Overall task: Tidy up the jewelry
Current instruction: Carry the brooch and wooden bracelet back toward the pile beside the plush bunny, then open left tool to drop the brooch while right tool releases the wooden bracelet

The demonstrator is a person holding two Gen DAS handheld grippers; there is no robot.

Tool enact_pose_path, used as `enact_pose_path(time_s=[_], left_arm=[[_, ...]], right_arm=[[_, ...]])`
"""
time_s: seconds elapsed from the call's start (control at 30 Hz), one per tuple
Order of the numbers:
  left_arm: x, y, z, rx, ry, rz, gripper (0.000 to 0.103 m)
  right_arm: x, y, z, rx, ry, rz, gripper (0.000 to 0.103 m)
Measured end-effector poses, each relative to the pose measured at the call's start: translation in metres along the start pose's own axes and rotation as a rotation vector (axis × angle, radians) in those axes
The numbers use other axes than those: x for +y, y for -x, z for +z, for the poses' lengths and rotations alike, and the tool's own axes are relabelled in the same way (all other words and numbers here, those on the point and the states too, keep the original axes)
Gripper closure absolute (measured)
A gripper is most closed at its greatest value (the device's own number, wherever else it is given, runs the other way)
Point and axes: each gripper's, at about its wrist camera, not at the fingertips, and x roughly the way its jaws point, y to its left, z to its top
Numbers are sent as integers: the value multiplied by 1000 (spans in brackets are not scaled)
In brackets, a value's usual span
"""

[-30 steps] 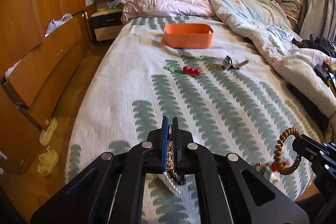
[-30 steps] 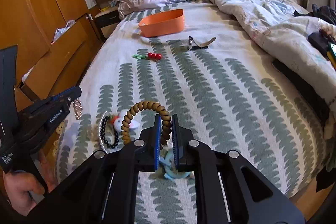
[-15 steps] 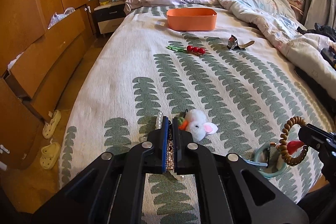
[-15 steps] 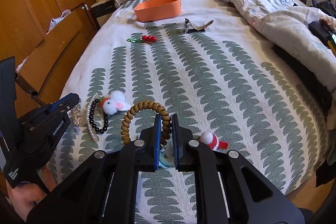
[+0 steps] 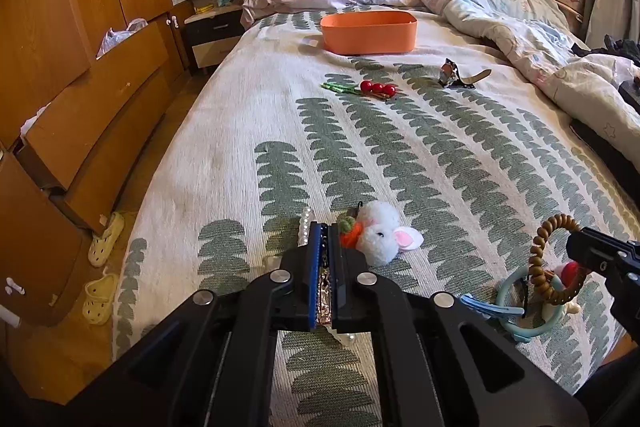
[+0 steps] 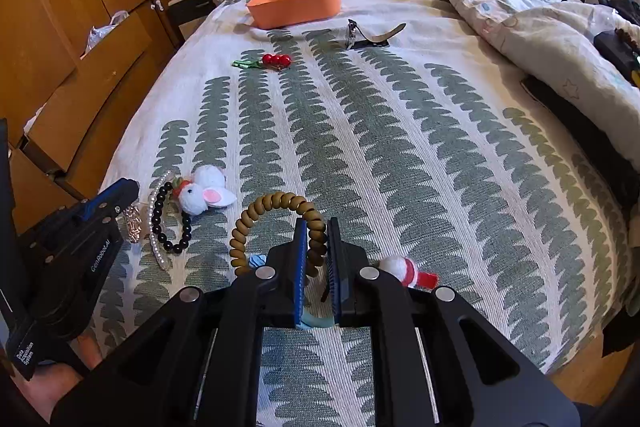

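My left gripper (image 5: 325, 231) is shut on a sparkly rhinestone hair clip (image 5: 324, 291), held above the bed's near edge; the clip also shows in the right wrist view (image 6: 133, 223). My right gripper (image 6: 317, 227) is shut on a brown spiral hair tie (image 6: 276, 223), seen too in the left wrist view (image 5: 550, 259). An orange bin (image 5: 368, 31) sits far up the bed. On the bed lie a white bunny pom-pom (image 6: 202, 193), a black bead bracelet (image 6: 170, 223), a pearl strand (image 6: 154, 227), a red cherry clip (image 5: 370, 87) and a wristwatch (image 5: 456, 75).
A teal ring (image 5: 520, 303) and a red-and-white pom-pom (image 6: 404, 269) lie under the right gripper. A rumpled duvet (image 5: 500, 7) covers the right side. Wooden drawers (image 5: 92, 107) and slippers (image 5: 100, 267) are on the left, off the bed's edge.
Both grippers have moved forward over the bed and lifted slightly, each still holding its item. The bunny, bracelets and red pom-pom have come into clearer view below.
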Motion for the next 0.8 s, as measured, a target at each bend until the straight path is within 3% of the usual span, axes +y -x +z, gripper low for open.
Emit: enact_pose_path(time_s=[0.8], left_arm=[[26,-13,11,1,75,29,100]], right_arm=[[-70,-27,26,-1,-162,-86,92]])
